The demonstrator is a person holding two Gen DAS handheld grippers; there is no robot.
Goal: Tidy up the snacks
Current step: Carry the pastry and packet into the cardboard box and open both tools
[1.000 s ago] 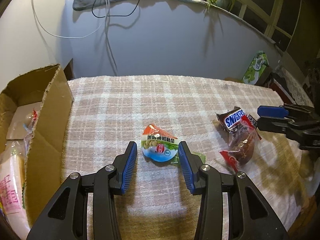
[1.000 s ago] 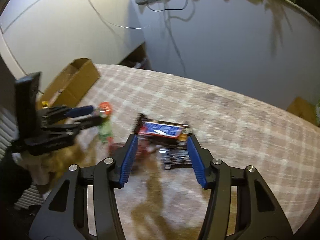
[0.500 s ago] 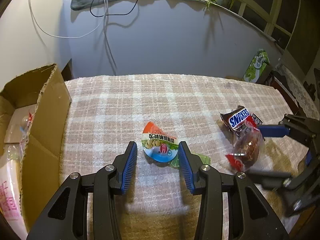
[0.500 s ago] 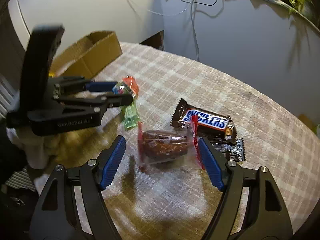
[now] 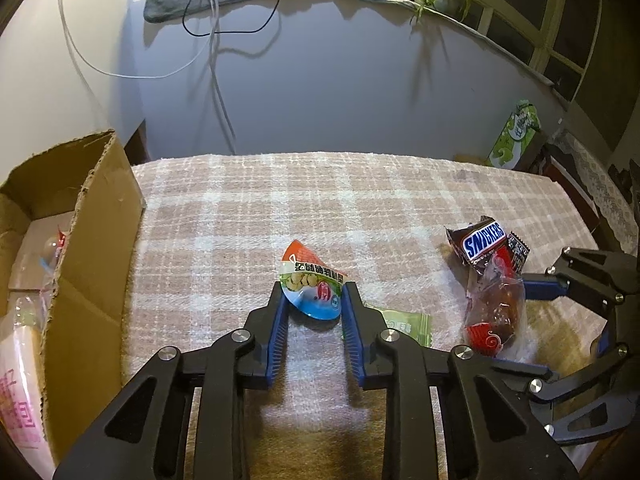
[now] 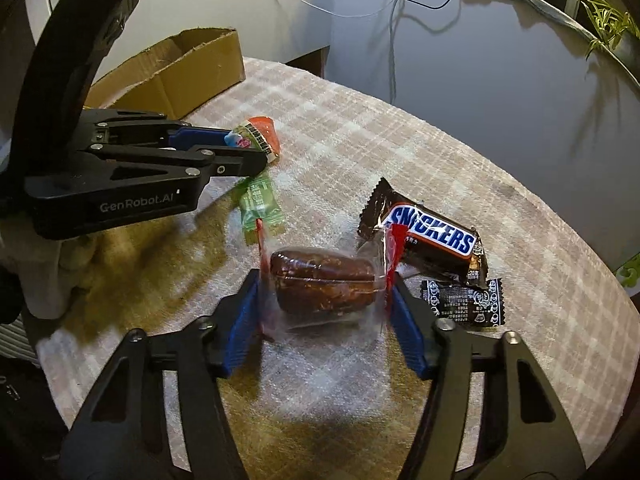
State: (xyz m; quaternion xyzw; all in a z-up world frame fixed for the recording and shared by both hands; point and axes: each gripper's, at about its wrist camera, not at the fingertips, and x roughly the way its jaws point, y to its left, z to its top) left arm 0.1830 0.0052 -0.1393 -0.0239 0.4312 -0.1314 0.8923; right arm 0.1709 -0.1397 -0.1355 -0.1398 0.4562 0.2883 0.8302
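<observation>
My left gripper (image 5: 313,294) is shut on a small orange, green and blue snack packet (image 5: 312,284), which also shows in the right wrist view (image 6: 256,138). My right gripper (image 6: 326,288) is shut on a clear wrapper holding a brown cake (image 6: 324,286), also seen in the left wrist view (image 5: 496,304). A Snickers bar (image 6: 430,234) lies just beyond it, and a small black packet (image 6: 464,302) sits to its right. A green candy packet (image 6: 260,204) lies under the left gripper.
An open cardboard box (image 5: 68,240) with several bagged snacks stands at the table's left edge. The table has a pink plaid cloth (image 5: 320,200). A grey wall rises behind it. A green bag (image 5: 516,136) stands beyond the far right corner.
The left fingers closed on the orange and green packet. The right gripper swung in from the Snickers bar, came forward and closed on the brown cake's wrapper.
</observation>
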